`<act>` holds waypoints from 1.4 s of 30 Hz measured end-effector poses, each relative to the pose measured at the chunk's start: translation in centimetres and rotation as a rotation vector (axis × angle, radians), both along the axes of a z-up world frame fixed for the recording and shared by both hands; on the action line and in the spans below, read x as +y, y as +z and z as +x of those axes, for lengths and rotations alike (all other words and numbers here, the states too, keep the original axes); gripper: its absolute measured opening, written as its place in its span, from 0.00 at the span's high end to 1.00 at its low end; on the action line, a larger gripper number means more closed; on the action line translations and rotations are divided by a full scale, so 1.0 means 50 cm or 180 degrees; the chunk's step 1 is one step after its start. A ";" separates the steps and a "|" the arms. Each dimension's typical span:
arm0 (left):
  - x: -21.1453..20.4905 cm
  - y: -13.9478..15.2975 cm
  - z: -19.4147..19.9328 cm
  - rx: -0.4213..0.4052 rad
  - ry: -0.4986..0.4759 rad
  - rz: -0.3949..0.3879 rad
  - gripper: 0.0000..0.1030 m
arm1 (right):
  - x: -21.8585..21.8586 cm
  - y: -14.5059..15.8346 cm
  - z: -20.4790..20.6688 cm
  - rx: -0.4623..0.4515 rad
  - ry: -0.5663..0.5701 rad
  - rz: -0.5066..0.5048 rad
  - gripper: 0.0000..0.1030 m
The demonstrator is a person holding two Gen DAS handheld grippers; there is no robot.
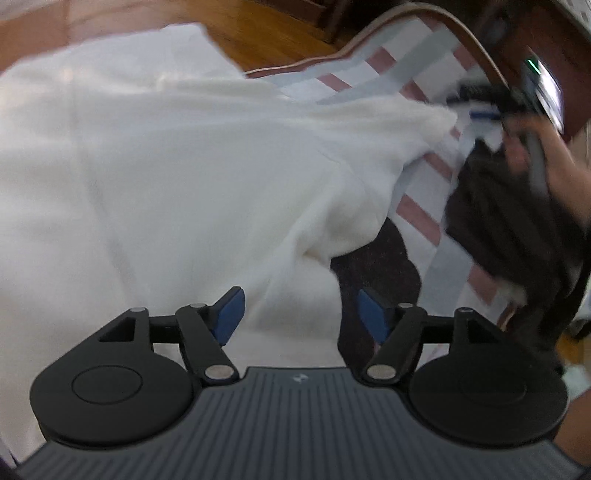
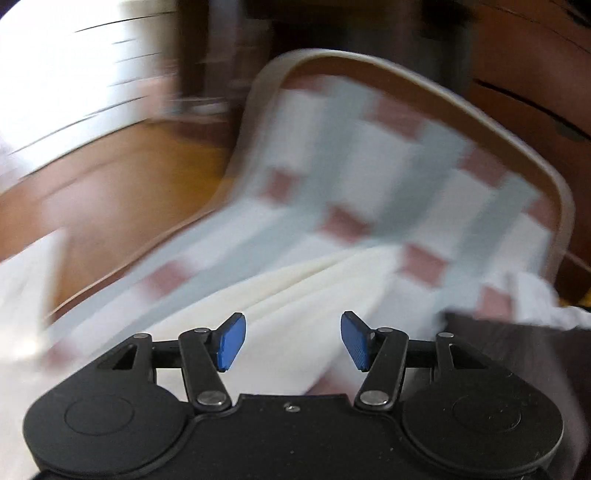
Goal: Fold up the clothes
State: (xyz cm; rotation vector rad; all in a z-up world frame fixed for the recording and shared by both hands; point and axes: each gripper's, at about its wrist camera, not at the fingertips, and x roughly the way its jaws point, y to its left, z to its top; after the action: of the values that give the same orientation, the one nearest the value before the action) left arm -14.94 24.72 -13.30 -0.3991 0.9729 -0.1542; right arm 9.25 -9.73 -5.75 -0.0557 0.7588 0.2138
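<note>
- Cloth first: white garment [image 1: 155, 166] spreads across a checked cover [image 1: 402, 62] of white, grey and dusty-pink squares; whether bed or cushion lies under it I cannot tell. A pale piped edge rims the cover, and wooden floor [image 1: 266, 33] shows beyond.
- Left gripper [image 1: 299, 314] hangs over the garment with its jaws apart and nothing between the blue pads [image 1: 231, 310]; the cloth lies below them, unpinched.
- From the left gripper, the garment's bulk runs from 9 o'clock through 12, and one tapering lobe, perhaps a sleeve, reaches toward 2 o'clock, ending in a soft corner [image 1: 439, 122].
- Right gripper [image 2: 291, 339] also stands with jaws parted and empty; in its own view a ridged fold of the white garment [image 2: 295, 291] lies directly ahead at 12 o'clock, just beyond the pads.
- In the left wrist view that right gripper sits at 2 o'clock beside the sleeve-like tip, held in a hand [image 1: 554, 162]; the picture is too smeared there to judge contact.
- Judgement: the right hand is nearer the sleeve end, the left nearer the body. The next fold likely turns on that lobe, whose long axis slants from 8 o'clock up to 2.
- Dark garment [image 1: 509, 221], brownish and ribbed-looking, lies bunched at 3 o'clock, and a dark patch [image 1: 376, 266] peeps out under the white hem.
- The white fabric looks thick, matt and fleecy, with rounded, lazy folds; it should drape heavily rather than crease sharply.
- Both views are motion-blurred, the right one heavily.
</note>
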 end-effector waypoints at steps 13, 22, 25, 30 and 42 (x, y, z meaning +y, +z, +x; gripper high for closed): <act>-0.136 -0.043 0.016 0.0050 -0.0163 0.0742 0.38 | 0.120 -0.192 -0.165 0.2186 0.1108 0.1600 0.37; -0.001 -0.039 -0.011 -0.0018 0.0155 -0.0179 0.93 | 0.153 -0.117 -0.104 0.1344 0.1319 0.1551 0.91; 0.073 -0.050 -0.024 0.0005 0.0518 -0.0512 0.94 | 0.180 -0.114 -0.081 0.1270 0.1344 0.1141 0.91; 0.128 -0.052 -0.036 -0.0057 0.0763 -0.0542 0.94 | 0.211 -0.126 -0.052 0.1482 0.1270 0.1099 0.88; -0.048 -0.069 0.050 -0.0063 -0.0007 -0.0208 0.34 | 0.184 -0.134 -0.054 0.1571 0.1249 0.1427 0.89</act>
State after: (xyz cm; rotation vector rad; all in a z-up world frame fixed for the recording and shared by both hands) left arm -12.42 22.34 -16.75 -0.4558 0.9506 -0.1920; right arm 6.56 -0.55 -12.47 0.2860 1.1715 0.7869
